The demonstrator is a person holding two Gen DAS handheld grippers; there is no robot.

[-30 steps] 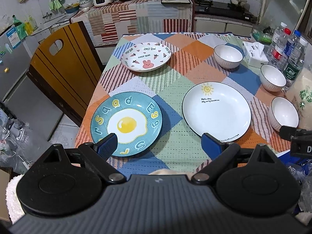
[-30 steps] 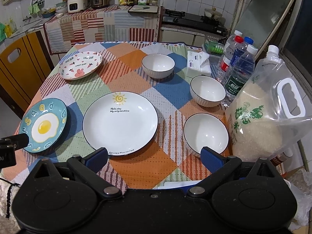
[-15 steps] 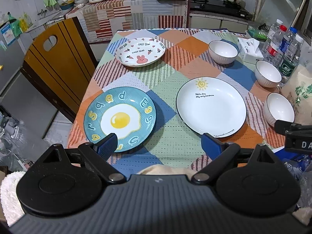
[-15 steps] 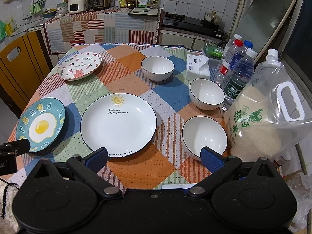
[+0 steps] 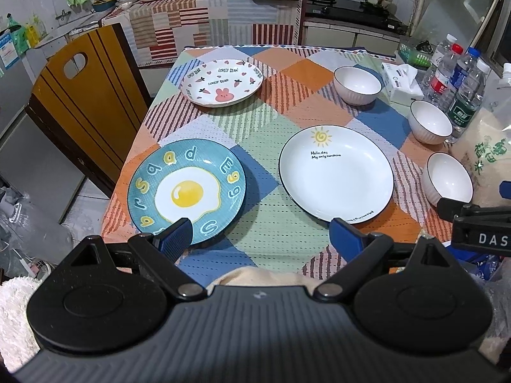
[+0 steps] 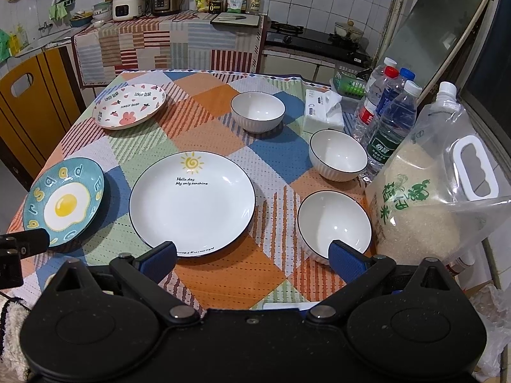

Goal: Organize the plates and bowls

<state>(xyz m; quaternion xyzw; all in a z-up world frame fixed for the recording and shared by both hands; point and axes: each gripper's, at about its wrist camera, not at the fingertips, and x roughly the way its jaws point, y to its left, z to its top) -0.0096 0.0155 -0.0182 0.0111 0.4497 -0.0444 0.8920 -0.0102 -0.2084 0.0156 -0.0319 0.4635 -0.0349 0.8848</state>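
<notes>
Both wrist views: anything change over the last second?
Only the cameras shifted. The left gripper and right gripper eased slightly toward the table, so the dishes sit a bit lower and nearer in frame. Both jaws stay wide open, holding nothing. The egg plate, sun plate, bunny plate and three bowls have not moved.

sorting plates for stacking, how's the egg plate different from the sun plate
The egg plate is teal with a fried egg picture and yellow letters around it; the sun plate is plain white with a small sun, a line of text and a dark rim line. The egg plate looks smaller across than the sun plate. The egg plate lies near the table's left edge, the sun plate more central. Both are round, empty and flat on the cloth.
</notes>
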